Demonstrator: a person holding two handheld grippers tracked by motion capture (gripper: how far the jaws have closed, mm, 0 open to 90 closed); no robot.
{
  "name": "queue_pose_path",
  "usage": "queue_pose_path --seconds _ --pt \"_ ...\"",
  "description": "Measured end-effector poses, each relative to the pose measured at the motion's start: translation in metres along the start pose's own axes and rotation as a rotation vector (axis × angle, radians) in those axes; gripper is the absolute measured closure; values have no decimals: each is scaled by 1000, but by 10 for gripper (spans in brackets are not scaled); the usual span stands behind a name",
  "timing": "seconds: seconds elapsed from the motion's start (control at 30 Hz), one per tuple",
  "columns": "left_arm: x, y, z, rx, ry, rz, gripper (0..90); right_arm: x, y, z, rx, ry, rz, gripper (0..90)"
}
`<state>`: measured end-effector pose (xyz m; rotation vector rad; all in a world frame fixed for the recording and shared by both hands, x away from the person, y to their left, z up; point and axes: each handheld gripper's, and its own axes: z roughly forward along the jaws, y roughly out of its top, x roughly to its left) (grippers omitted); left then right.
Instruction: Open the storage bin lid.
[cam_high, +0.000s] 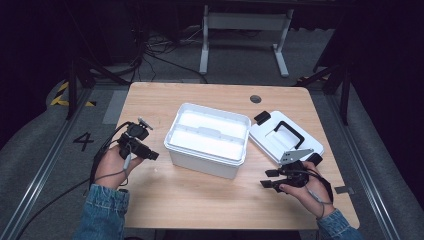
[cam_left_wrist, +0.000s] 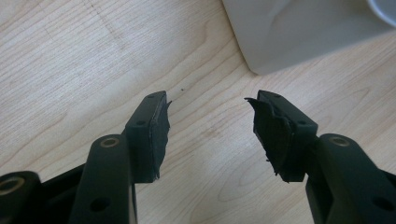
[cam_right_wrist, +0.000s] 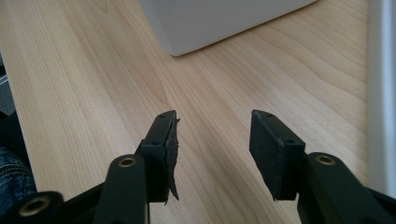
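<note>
A white open plastic box (cam_high: 207, 139) stands in the middle of the wooden table (cam_high: 185, 200). Its white lid (cam_high: 285, 137) with a black handle lies flat to the right of it. My left gripper (cam_high: 152, 155) sits low at the box's left side, open, with bare wood between its jaws; a corner of the box (cam_left_wrist: 289, 32) lies ahead of my left gripper (cam_left_wrist: 208, 105). My right gripper (cam_high: 267, 179) rests near the lid's front edge, pointing left, open and holding nothing. In the right gripper view the box corner (cam_right_wrist: 210, 23) is ahead of my right gripper (cam_right_wrist: 214, 119).
A round grommet hole (cam_high: 255, 99) sits near the table's far edge. The lid's edge (cam_right_wrist: 380, 93) runs along the right of the right gripper view. A white desk frame (cam_high: 245, 35) and cables lie on the floor beyond the table. A denim sleeve (cam_high: 102, 212) enters at the bottom left.
</note>
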<state>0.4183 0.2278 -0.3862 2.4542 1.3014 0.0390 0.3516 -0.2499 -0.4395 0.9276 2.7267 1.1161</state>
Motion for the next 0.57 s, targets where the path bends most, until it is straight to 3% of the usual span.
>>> queue_pose_path --seconds 0.13,0.27,0.57 --pt "-1 1 0 5 -4 0 458 1 -6 11 -12 -1 -9 527" --pt "-1 1 1 8 0 4 458 0 -12 22 -27 -10 -50 516" --pt "-1 1 0 4 -5 -1 458 0 -17 31 -47 -21 -62 493"
